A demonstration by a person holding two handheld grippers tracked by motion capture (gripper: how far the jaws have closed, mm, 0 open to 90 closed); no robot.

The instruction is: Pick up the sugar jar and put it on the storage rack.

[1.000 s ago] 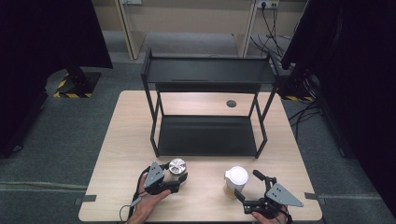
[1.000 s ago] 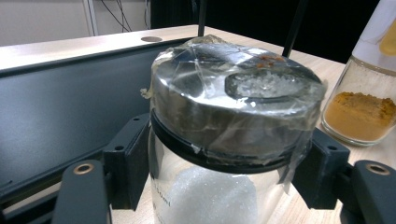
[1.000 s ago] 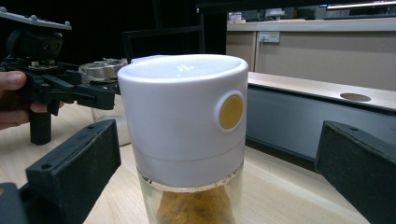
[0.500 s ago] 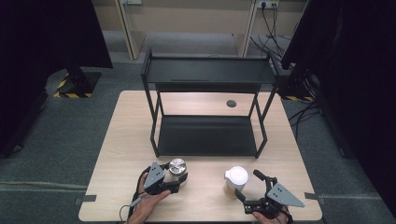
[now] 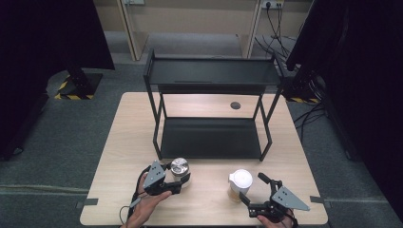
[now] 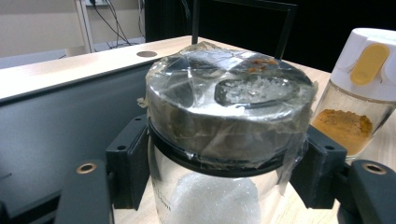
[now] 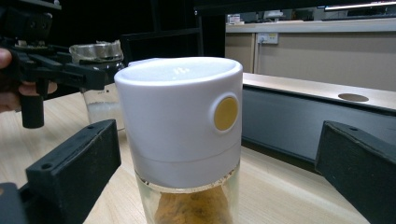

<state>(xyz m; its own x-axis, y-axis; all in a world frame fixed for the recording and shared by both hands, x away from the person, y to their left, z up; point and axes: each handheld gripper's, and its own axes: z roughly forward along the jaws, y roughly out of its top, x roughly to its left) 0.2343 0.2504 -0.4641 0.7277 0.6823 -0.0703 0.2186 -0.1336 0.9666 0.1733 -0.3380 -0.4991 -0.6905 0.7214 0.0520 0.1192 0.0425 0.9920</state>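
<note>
Pale wood tabletop (image 5: 209,199) on grey carpet, dark curtains at both sides, one black two-tier rack (image 5: 211,111), two jars, salt jar (image 5: 179,168) near front left pinched by left gripper (image 5: 178,183) fingers, spice jar (image 5: 239,184) standing between right gripper (image 5: 253,192) fingers spread wide, not touching.

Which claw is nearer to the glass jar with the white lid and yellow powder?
Right. The right claw has its open jaws around that jar, not touching; the left claw grips the silver-lidded jar farther left.

black 2-tier rack (image 5: 211,76) on wood table (image 5: 119,142), grey floor (image 5: 71,123)
</note>
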